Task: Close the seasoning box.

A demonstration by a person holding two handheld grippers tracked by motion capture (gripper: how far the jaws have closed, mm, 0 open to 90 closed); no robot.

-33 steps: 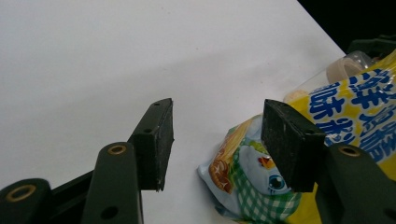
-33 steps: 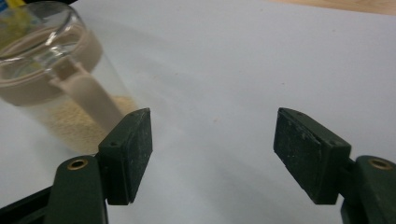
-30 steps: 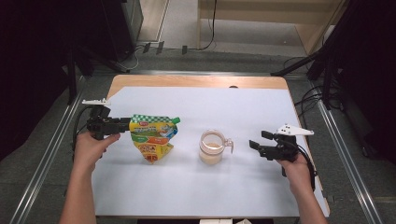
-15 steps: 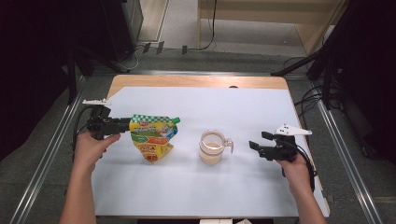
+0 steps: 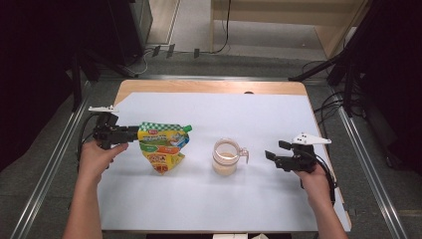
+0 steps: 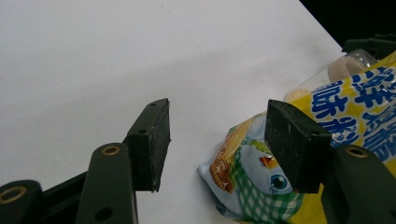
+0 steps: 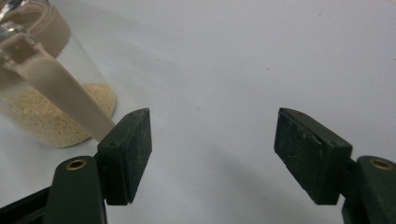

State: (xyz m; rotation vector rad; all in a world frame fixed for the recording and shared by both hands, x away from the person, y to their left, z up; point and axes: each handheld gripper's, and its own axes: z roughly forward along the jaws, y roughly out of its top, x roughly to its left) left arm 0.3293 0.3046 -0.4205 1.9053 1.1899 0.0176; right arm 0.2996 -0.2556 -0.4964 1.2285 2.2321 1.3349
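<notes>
A colourful snack pouch (image 5: 161, 147) with a green cap lies flat on the white table sheet (image 5: 209, 199), left of centre. My left gripper (image 5: 133, 133) sits at the pouch's left edge, open. In the left gripper view (image 6: 217, 112) the pouch's corner (image 6: 243, 163) lies beside the right jaw, and neither pad presses on it. A clear handled cup (image 5: 225, 157) with beige grains at the bottom stands mid-table. To its right my right gripper (image 5: 272, 155) is open, pointing at the cup's handle (image 7: 56, 88) from a short gap away, with nothing between its fingers (image 7: 212, 121).
The table's wooden edge (image 5: 209, 87) shows at the far side. Metal rails (image 5: 52, 169) run along both sides of the table. Cables and dark stands (image 5: 343, 74) sit on the floor beyond. Bare white sheet lies in front of the cup and behind it.
</notes>
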